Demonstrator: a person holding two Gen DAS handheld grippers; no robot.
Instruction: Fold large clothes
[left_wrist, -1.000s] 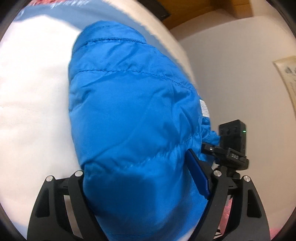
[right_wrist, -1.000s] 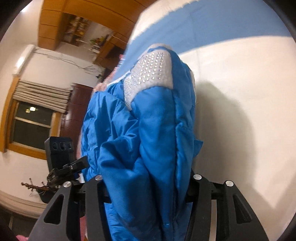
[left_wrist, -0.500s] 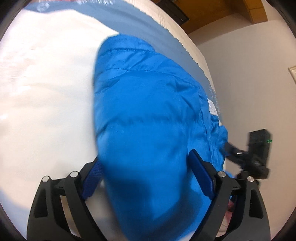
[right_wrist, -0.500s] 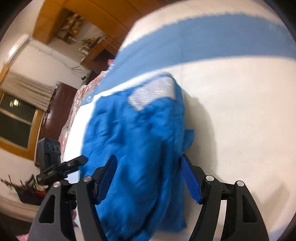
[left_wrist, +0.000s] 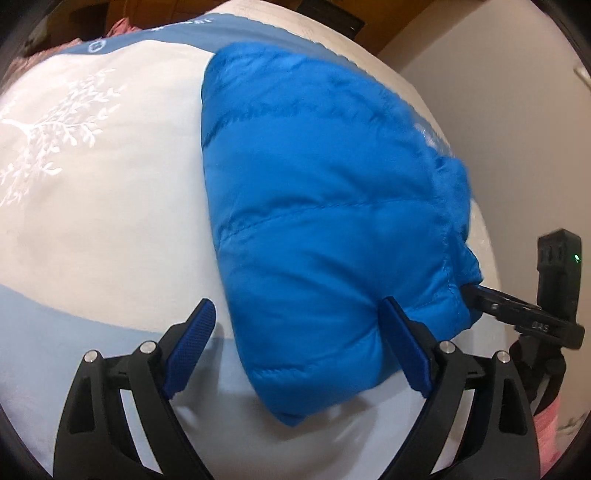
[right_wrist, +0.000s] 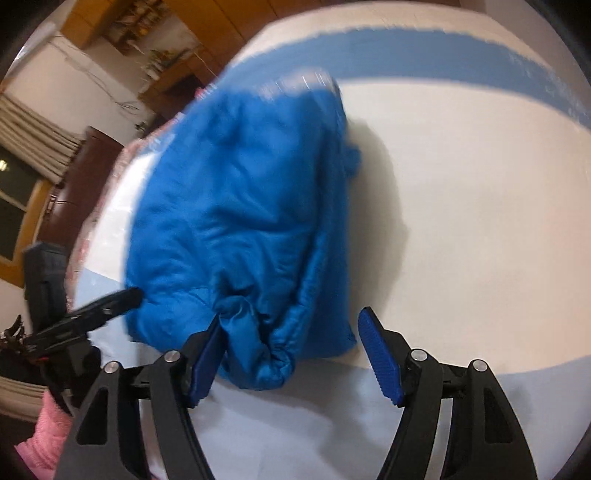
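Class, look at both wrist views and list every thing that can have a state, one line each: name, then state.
Blue jacket: folded into a puffy bundle, lying on the bed.
Left tool: opening, pads off the jacket, whose near end lies between them.
Right tool: open, not gripping; the jacket's near end lies between its pads.
Bed cover: spread flat under the jacket.

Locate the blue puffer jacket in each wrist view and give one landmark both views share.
Left wrist: blue puffer jacket fills the centre and right, lying on the bed.
Right wrist: it sits centre-left, its near edge between the open fingers.
Shared landmark: the darker blue stripe across the white bedspread, beyond the jacket.
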